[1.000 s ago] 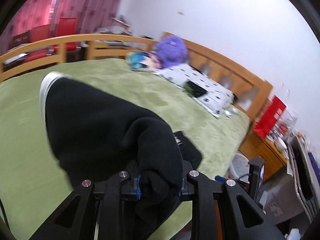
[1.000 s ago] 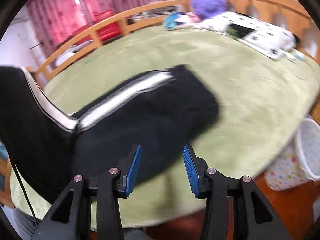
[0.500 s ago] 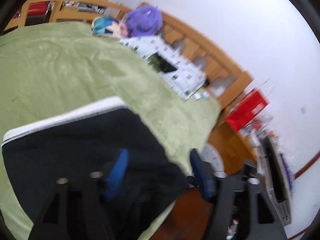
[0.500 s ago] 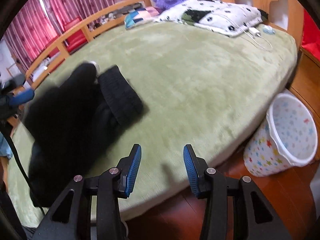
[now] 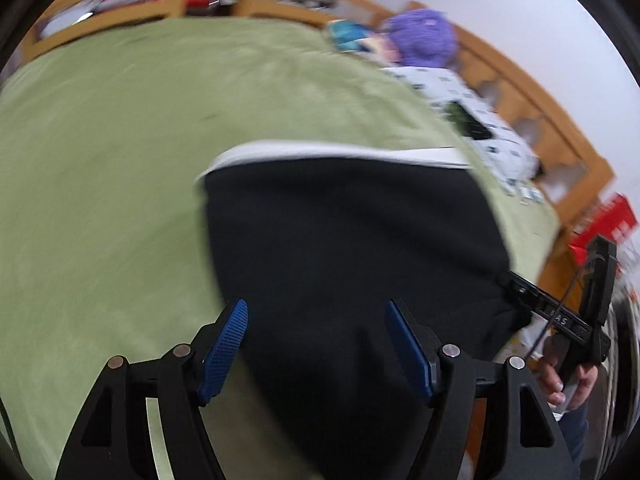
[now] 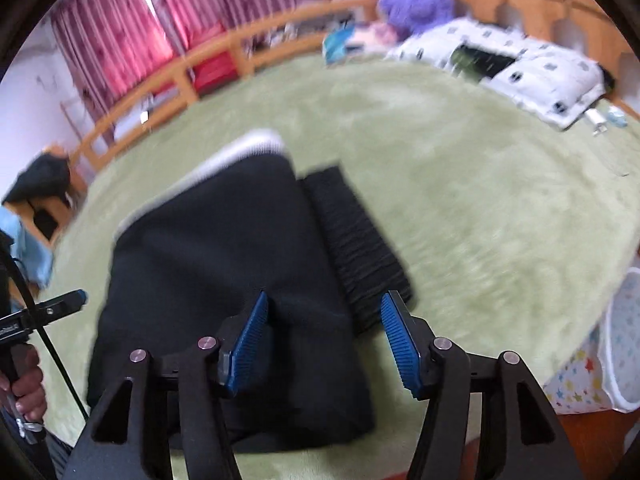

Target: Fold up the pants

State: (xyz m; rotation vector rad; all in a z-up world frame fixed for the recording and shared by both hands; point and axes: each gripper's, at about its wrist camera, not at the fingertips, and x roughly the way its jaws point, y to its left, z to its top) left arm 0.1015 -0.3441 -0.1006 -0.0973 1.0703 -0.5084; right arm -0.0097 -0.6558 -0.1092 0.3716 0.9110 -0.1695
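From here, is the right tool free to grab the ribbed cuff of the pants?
Probably yes: the right tool is open, and the ribbed cuff lies uncovered on the bedspread just ahead, nothing between.

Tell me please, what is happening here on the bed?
A person is folding black pants with a white side stripe on a bed with a green blanket, using a handheld gripper in each hand. The pants lie bunched in a folded pile near the bed edge. The left gripper and the right gripper are both open and hover over the pants, holding nothing. A spotted pillow and a purple plush toy lie near the headboard.
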